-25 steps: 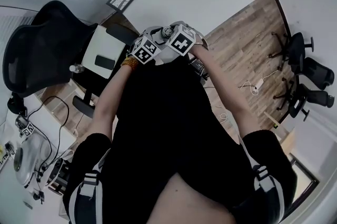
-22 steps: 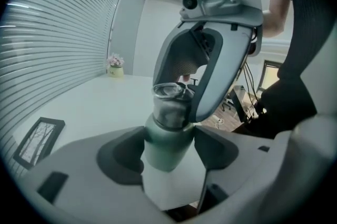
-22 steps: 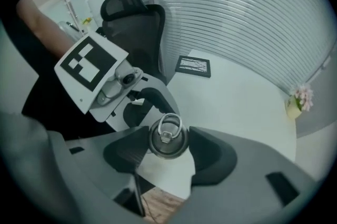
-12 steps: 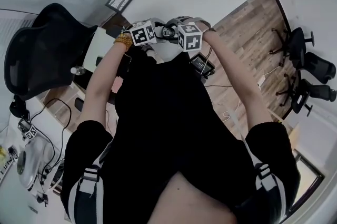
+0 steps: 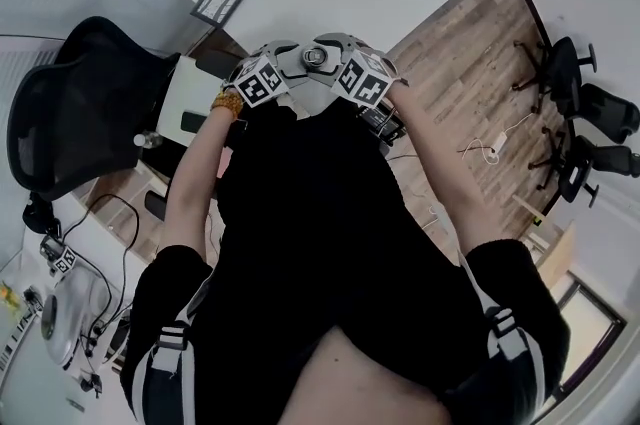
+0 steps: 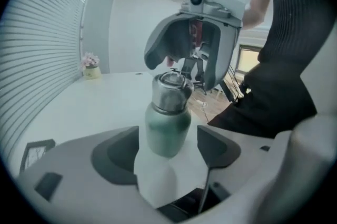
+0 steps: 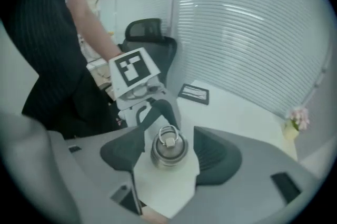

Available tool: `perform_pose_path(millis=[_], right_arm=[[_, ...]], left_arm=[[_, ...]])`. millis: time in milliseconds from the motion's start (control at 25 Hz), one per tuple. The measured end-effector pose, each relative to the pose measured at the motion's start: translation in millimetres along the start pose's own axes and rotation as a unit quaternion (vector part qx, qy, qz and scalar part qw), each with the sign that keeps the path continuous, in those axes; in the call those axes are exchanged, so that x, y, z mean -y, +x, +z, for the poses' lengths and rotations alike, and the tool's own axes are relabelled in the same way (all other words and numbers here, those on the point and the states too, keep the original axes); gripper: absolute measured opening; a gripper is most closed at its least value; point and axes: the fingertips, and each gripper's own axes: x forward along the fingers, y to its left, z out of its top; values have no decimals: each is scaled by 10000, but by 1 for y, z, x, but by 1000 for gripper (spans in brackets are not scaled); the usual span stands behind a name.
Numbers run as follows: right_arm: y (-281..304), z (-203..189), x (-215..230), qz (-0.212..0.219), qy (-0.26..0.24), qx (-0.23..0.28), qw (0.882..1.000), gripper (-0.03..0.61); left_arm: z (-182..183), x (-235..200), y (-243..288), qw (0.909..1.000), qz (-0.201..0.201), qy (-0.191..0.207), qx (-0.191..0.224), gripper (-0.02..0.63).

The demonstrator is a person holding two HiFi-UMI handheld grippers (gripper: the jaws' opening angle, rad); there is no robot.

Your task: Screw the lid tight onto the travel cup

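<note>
Now, cup [image 6: 167, 128] is upright: green body, steel lid [image 7: 169, 150] w/ wire ring on top. It appears to stand on the white table [image 6: 95, 107] near the edge. Base shows only against white, so contact w/ the top isn't certain. In head view the lid sits at 12 o'clock of the person's torso, btwn the two marker cubes.

L gripper [image 6: 168, 133]: jaws apart, have just been opening. Cup body is btwn them, dark pads at its 9 and 3 o'clock. A thin strip of table shows on each side, so pads flank the body w/o pressing.

R gripper [image 7: 169, 136]: jaws apart too, have just been opening. It looks steeply down on the lid, which is btwn its pads w/ a slim gap either side, pads clear of it. In L gripper view, R gripper hangs at 12 o'clock over the cup, its fingers [image 6: 158, 51] reaching down round the lid top.

Lid sits on the cup neck, roughly level.

Surroundings:
- Frame [image 7: 194, 93] lies on the table at 1 o'clock of the lid in R gripper view.
- Small flower pot [image 6: 91, 67] at the table's far end, 10 o'clock of the cup.
- Black chair [image 5: 75, 103] at 9 o'clock of the person.
- Wood floor [image 5: 470, 63] at 2 o'clock.
</note>
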Motion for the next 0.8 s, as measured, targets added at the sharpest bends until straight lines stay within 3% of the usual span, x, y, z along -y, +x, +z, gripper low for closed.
perform_pose_path(millis=[160, 320, 560, 680, 800], right_arm=[[-5, -6, 8, -1141, 1079, 140, 9875, 294], [4, -14, 5, -1408, 1783, 51, 9738, 281], [7, -21, 7, -1303, 1496, -192, 9799, 233], [9, -20, 5, -988, 971, -228, 9901, 232], [7, -22, 3, -495, 268, -293, 9980, 232]], left_arm=[[-1, 3, -10, 9959, 671, -518, 312, 337], [1, 4, -9, 9911, 996, -778, 428, 336], [9, -1, -5, 9869, 1159, -1023, 450, 283], [10, 0, -3, 9899, 998, -917, 410, 268], [11, 0, 1, 9950, 593, -763, 255, 269]])
